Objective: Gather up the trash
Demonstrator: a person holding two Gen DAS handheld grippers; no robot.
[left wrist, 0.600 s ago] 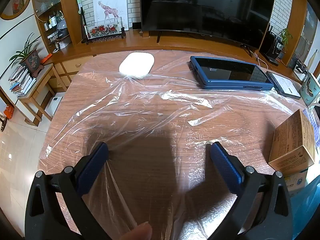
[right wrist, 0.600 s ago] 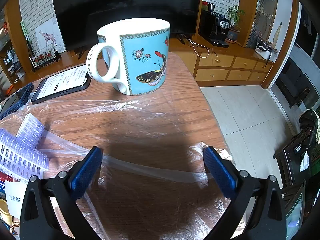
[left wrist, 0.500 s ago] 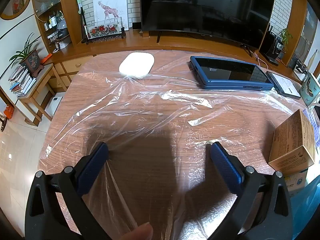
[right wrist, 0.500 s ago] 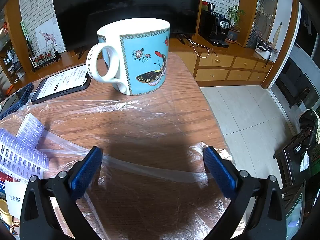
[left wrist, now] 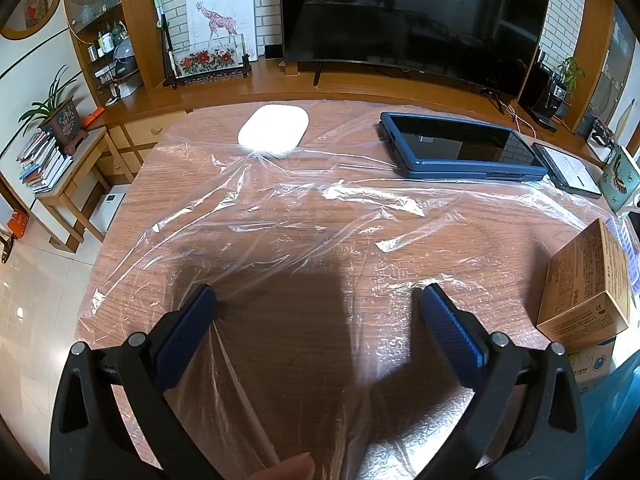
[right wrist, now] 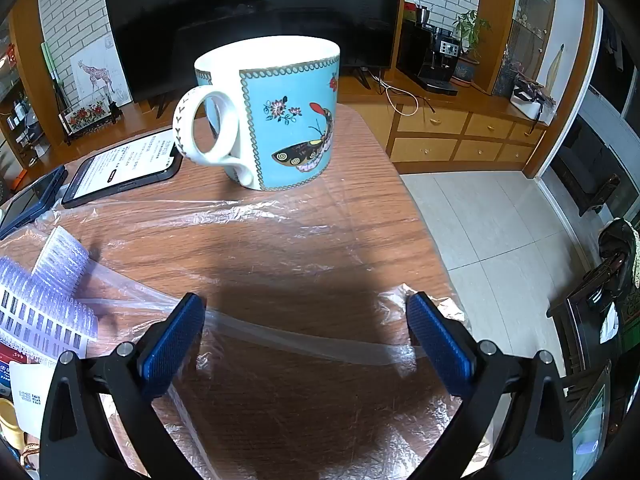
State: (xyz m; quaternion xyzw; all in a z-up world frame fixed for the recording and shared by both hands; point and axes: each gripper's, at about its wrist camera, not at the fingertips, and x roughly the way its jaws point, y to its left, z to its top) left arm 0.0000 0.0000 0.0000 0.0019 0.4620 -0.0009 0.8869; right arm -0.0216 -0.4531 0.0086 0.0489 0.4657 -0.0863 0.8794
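Plastic film [left wrist: 304, 216], thin, clear and crinkled, lay spread across most of the wood-grain table [left wrist: 168, 168], catching glare along its folds and reaching to both of your grippers. Your left gripper [left wrist: 318, 300] stood with its jaws wide apart and held nothing; its blue ribbed pads [left wrist: 188, 332] hovered over the film's near edge, the left pad touching or just above a raised fold. Your right gripper [right wrist: 306, 308] was equally wide open and empty, with a stretched, ridge-like fold of the film [right wrist: 304, 340] running across between its textured blue pads [right wrist: 438, 340]. Beyond the left gripper, a smooth white oval pebble-shaped object [left wrist: 274, 130] sat at the film's far edge, and a flat rectangular tablet in a blue case [left wrist: 460, 152] lay beside a slimmer dark phone [left wrist: 568, 170]. A tan cardboard box [left wrist: 588, 284] rested at the right. Ahead of your right gripper stood a glossy ceramic mug [right wrist: 276, 116], turquoise panels with a butterfly and white looped handle, just past the film's edge, near the lit phone [right wrist: 124, 168].
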